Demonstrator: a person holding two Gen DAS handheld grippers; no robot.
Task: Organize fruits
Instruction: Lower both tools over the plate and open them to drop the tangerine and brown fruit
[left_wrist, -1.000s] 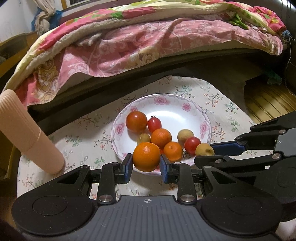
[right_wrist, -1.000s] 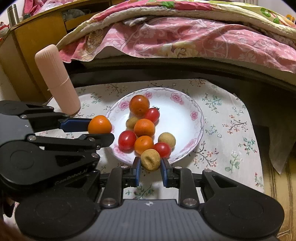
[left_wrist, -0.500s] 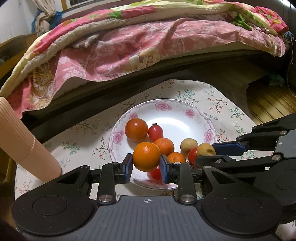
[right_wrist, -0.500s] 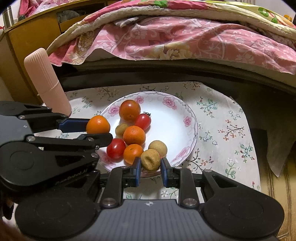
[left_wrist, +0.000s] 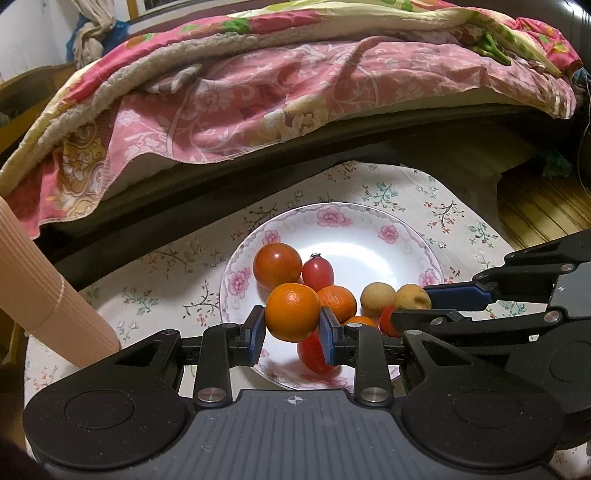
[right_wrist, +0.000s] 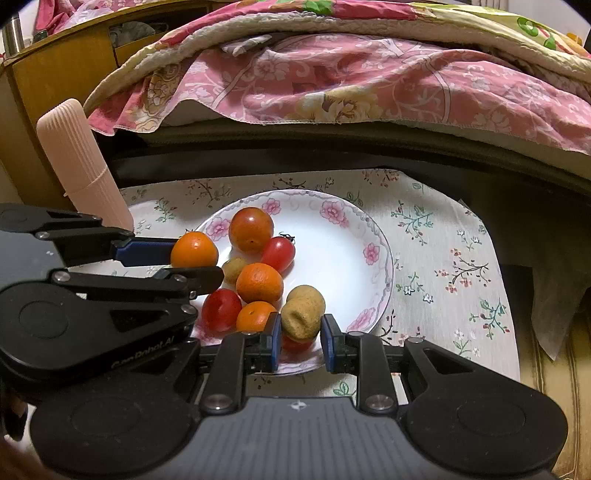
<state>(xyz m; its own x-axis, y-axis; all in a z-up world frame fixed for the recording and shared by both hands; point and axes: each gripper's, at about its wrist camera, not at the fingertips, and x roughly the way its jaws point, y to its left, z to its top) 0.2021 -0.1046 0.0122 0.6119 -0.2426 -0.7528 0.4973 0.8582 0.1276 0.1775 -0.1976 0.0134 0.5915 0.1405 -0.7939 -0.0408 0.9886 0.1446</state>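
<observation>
a low table covered by a floral tablecloth (right_wrist: 443, 251) is seen in front of a bed draped with a pink patterned quilt (left_wrist: 295, 110), with a wooden cabinet (right_wrist: 55, 92) at the far left of the right wrist view. a ribbed peach-coloured cylinder (right_wrist: 85, 166) is stood on the cloth just beside a white plate (right_wrist: 340, 251) rimmed with pink flowers. a cluster of fruit is gathered on the near left part of the plate: a large orange-red tomato (right_wrist: 251, 229), a small red plum tomato (right_wrist: 277, 253), a mandarin (right_wrist: 259, 282), a smaller mandarin (right_wrist: 255, 315), a round red tomato (right_wrist: 221, 309) and small tan fruits, one of them (right_wrist: 233, 269) half hidden behind the left gripper's finger. an orange (left_wrist: 291, 312) is clamped between the blue pads of the left gripper (left_wrist: 291, 326) and is held above the plate's near left edge. a wrinkled tan fruit (right_wrist: 301, 319) is pinched between the pads of the right gripper (right_wrist: 301, 341) and is held over the plate's near rim, with another tan fruit (right_wrist: 304, 293) just behind it. the two grippers are placed side by side, close together.
</observation>
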